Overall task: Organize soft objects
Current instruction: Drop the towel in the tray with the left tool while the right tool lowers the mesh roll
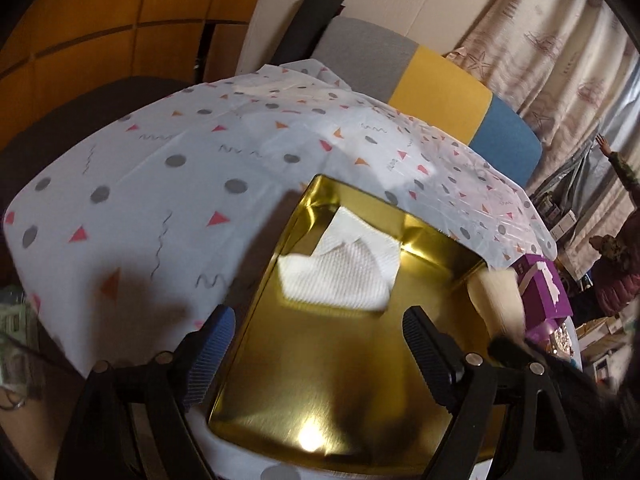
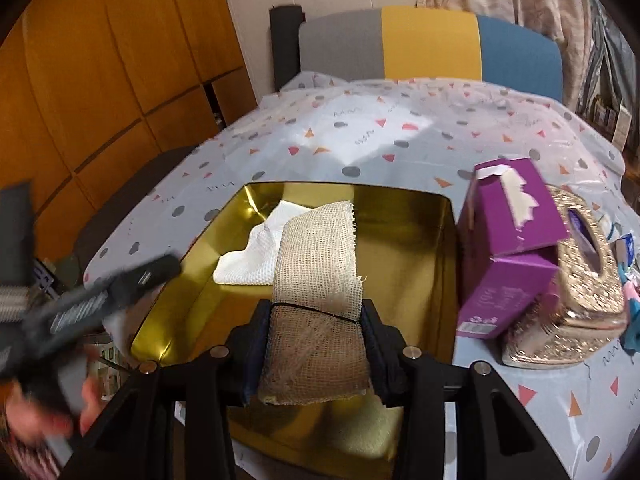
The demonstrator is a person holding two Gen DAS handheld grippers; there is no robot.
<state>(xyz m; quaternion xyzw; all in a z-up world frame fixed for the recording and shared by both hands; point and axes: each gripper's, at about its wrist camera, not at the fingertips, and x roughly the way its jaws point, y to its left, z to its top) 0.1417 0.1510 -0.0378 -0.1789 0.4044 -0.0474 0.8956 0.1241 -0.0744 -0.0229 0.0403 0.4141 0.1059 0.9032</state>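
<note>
Over the gold tin (image 2: 404, 240) on the table (image 2: 400, 152), left tongs (image 1: 316, 344) gape wide and empty above a white paper towel (image 2: 252, 256), while right tongs (image 2: 316, 340) pinch a gauze roll (image 2: 316, 280) — apparently for dropping inside — beside purple boxes (image 2: 508, 240).

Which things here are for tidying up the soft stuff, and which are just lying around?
For the job:
gauze roll, held by the right gripper
white paper towel, already in the tin
gold tin
left gripper, open above the tin

Just lying about:
purple box
glittery tissue holder
chair
patterned tablecloth
</note>
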